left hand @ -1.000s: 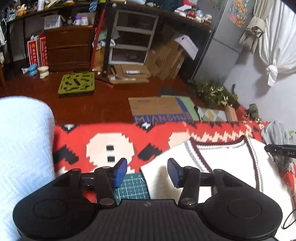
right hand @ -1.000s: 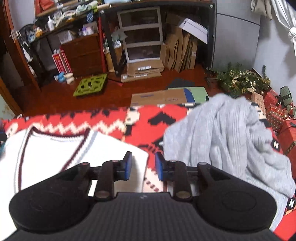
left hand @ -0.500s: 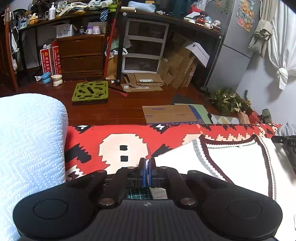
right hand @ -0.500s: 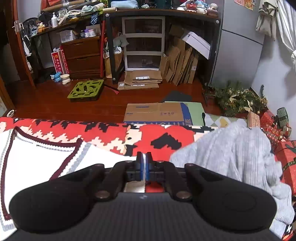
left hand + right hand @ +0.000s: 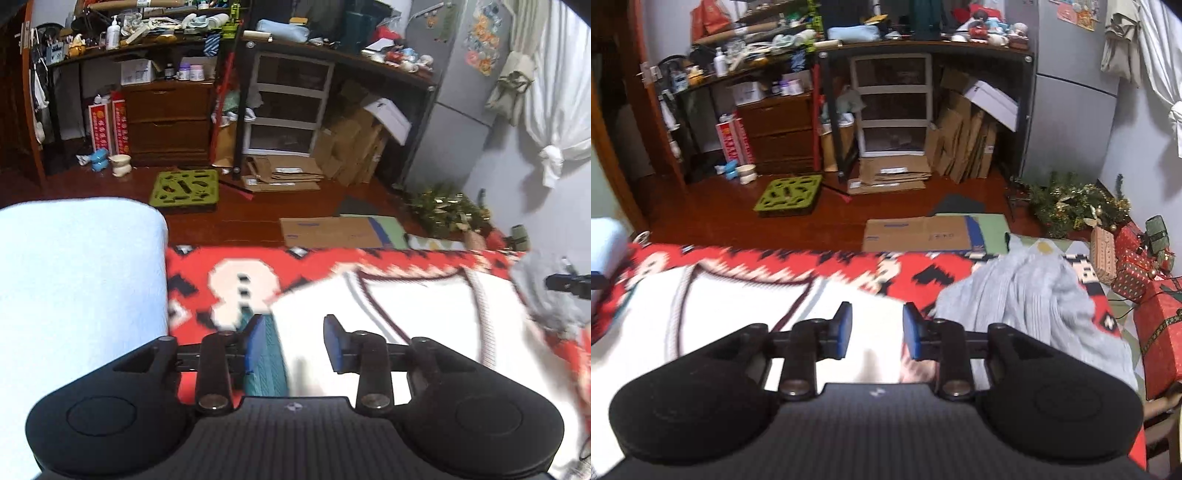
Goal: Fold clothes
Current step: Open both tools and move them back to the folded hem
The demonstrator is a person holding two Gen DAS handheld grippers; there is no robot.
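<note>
A white knit vest (image 5: pixel 417 314) with dark red trim at its V-neck lies flat on the red patterned blanket (image 5: pixel 314 258). My left gripper (image 5: pixel 293 341) hovers above the vest's left edge, its jaws opening with nothing pressed between the blue pads. In the right wrist view the same vest (image 5: pixel 746 306) spreads out at the left. My right gripper (image 5: pixel 875 334) hangs over the vest's right edge, jaws opening too, nothing gripped. A crumpled grey sweater (image 5: pixel 1027 295) lies just right of it.
A folded pale blue cloth (image 5: pixel 77 288) bulks at the left. A green cutting mat (image 5: pixel 266 362) peeks out under the vest's edge. Beyond the blanket's far edge are the wooden floor, flat cardboard (image 5: pixel 923 232), shelves and wrapped red boxes (image 5: pixel 1145 273).
Both grippers shut half a second ago at the vest's edges, then opened again. Both have risen and drawn back, so the vest sits lower and farther in each view.
</note>
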